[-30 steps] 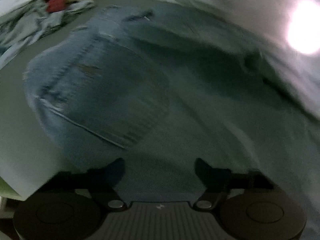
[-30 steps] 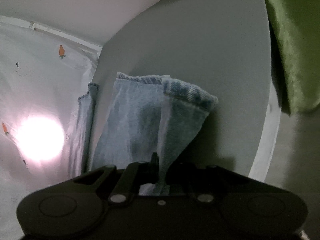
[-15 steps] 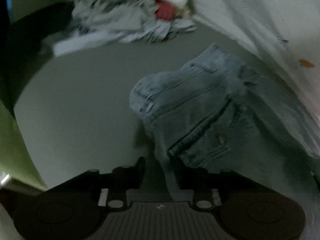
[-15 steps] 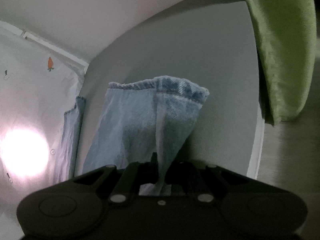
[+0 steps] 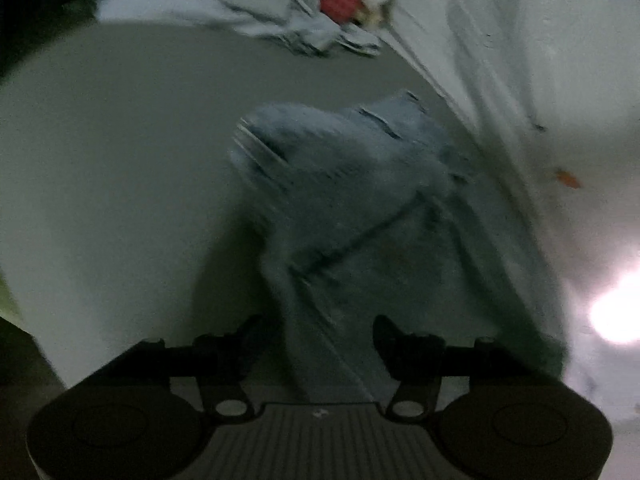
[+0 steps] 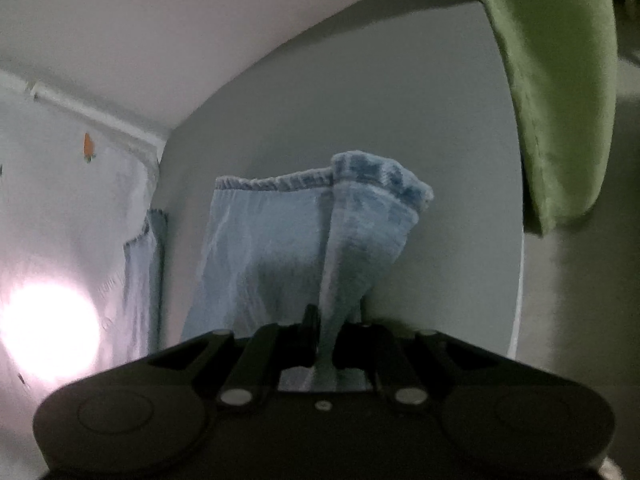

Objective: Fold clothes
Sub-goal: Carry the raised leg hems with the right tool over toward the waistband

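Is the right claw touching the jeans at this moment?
Touching. The right wrist view shows the right claw pinched shut on a fold of the jeans, denim running straight in between its fingers.

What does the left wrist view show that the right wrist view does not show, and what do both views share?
Only the left wrist view: the left gripper, its jaws opening around denim, and a clothes pile.
Only the right wrist view: the right gripper shut on the jeans near a leg hem, and a green cloth.
Both: the jeans, the grey surface, the carrot-print sheet.
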Available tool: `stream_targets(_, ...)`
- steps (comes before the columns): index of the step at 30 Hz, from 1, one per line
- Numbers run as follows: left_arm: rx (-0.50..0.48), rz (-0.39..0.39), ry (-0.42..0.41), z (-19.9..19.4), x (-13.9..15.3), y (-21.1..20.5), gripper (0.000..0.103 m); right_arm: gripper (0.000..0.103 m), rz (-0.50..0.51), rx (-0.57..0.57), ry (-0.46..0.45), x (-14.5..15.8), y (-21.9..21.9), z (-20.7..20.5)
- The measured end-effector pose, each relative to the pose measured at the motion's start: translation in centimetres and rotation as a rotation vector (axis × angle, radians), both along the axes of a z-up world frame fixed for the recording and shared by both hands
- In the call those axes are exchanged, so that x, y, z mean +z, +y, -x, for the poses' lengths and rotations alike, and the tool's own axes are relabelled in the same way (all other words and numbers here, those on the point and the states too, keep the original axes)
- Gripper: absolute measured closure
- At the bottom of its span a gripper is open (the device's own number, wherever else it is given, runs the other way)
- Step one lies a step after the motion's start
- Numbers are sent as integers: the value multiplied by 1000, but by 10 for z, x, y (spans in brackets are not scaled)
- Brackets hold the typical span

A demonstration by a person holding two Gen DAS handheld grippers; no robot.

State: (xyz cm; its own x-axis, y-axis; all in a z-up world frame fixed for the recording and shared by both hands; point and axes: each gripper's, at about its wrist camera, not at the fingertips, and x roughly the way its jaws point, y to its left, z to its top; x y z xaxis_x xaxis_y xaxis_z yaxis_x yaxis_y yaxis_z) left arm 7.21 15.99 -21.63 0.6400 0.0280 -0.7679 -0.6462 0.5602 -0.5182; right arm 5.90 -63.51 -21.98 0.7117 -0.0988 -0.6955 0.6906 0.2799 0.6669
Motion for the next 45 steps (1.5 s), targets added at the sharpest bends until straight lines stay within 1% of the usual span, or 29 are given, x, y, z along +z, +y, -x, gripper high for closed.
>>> stream_targets(2, -34, -44, 48, -9, -3, -10, 42, 96, 1, 5, 1, 0, 0, 0)
stream_targets(4, -54, -93, 59, -16, -3, -18, 33, 96, -16, -4, -5, -3, -2, 2)
stream_targets(5, -55, -98, 53, -19, -4, -20, 29, 96, -26, -10, -10, -4, -3, 3)
stream_targets(7, -52, -112, 44, -25, -4, -21, 28, 96, -43, -19, -21, -6, -5, 4)
stream_targets(9, -27, -116, 38, -30, -5, -18, 29, 96, -51, -24, -30, -7, -5, 5)
stream_targets(10, -9, -112, 35, -32, -5, -17, 31, 96, -55, -29, -37, -8, -4, 5)
stream_targets(11, 13, -122, 60, -32, -4, -16, 41, 96, -60, -34, -45, -8, -3, 5)
stream_targets(12, 35, -133, 86, -33, -3, -16, 59, 96, -66, -41, -55, -7, -3, 6)
stream_targets(13, 57, -143, 112, -34, -2, -15, 70, 97, -72, -48, -68, -6, -3, 6)
stream_targets(15, 67, -138, 100, -31, 1, -12, 77, 98, -85, -65, -127, 0, -1, 8)
stream_targets(16, 84, -120, 81, -28, 4, -11, 80, 98, -86, -73, -158, 4, -1, 9)
stream_targets(17, 99, -107, 63, -26, 10, -10, 83, 98, -68, -73, -192, 13, 1, 10)
stream_targets(19, 107, -116, 35, -27, 29, -12, 85, 98, -25, -45, -246, 34, 4, 7)
stream_targets(21, 98, -155, 7, -30, 53, -17, 86, 99, -9, -23, -322, 59, 6, 4)
stream_targets(23, 107, -192, -42, -31, 80, -22, 86, 99, -11, -23, -412, 85, 6, 4)
stream_targets(26, 88, -264, -102, -35, 117, -33, 86, 99, -18, -34, -542, 120, 5, 12)
stream_targets(29, 90, -283, -133, -31, 139, -37, 86, 99, 10, -45, -610, 147, 0, 28)
stream_targets(32, 98, -242, -139, -12, 141, -35, 86, 99, 41, -69, -617, 161, -9, 51)
stream_targets(35, 106, -191, -112, 1, 133, -32, 86, 99, 95, -72, -554, 165, -11, 68)
stream_targets(37, 112, -175, -86, 5, 125, -32, 86, 99, 108, -70, -500, 163, -9, 71)
stream_targets(40, 162, -106, -85, 4, 116, -26, 86, 99, 125, -46, -424, 158, -3, 61)
stream_targets(43, 165, -107, -103, -2, 119, -23, 86, 99, 165, -15, -386, 158, 1, 54)
stream_targets(45, 153, -110, -123, -8, 123, -22, 86, 99, 174, -1, -393, 161, 1, 37)
